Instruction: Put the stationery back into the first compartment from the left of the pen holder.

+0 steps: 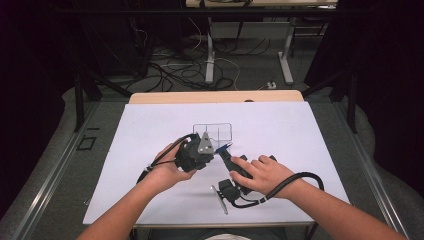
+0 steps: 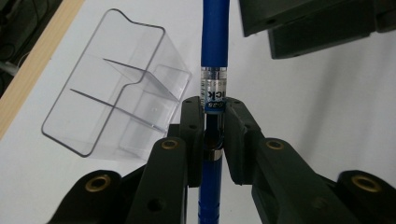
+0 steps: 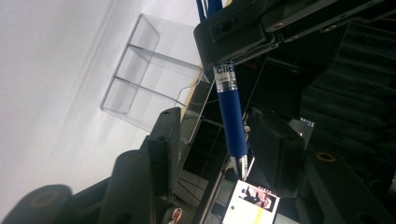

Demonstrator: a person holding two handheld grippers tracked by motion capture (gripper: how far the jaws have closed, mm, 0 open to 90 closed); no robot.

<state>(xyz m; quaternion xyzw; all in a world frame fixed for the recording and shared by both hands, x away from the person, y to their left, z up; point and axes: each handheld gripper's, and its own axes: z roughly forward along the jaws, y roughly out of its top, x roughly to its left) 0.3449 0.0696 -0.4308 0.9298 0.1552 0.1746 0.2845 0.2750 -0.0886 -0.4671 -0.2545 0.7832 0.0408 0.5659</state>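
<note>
- The blue pen (image 2: 214,37) is clamped in the left gripper (image 1: 199,150), whose jaws are closed tight on the clear band near the pen's middle, just where the printed label sits. In the left gripper view the pen's long axis runs straight up between those jaws, out ahead of them and back below them.
- In the right gripper view the same pen (image 3: 232,116) hangs slantwise between the right gripper's (image 1: 235,170) jaws, metal tip towards the camera. These jaws stand partly apart — a clear gap shows on either side of the barrel, so they hold nothing.
- The relation that matters: the pen's tip end points from the left gripper towards the right one, and its axis lies roughly along the right gripper's reach rather than across it. I judge the left hand to be the one in charge of the pen now; the right is merely alongside.
- The clear organiser (image 1: 214,132) sits on the white surface (image 1: 280,135) just beyond the two grippers, apart from the pen. In the high view it lies nearer the left gripper.
- Count: one pen, one organiser with three compartments visible, two grippers — one in each hand.
</note>
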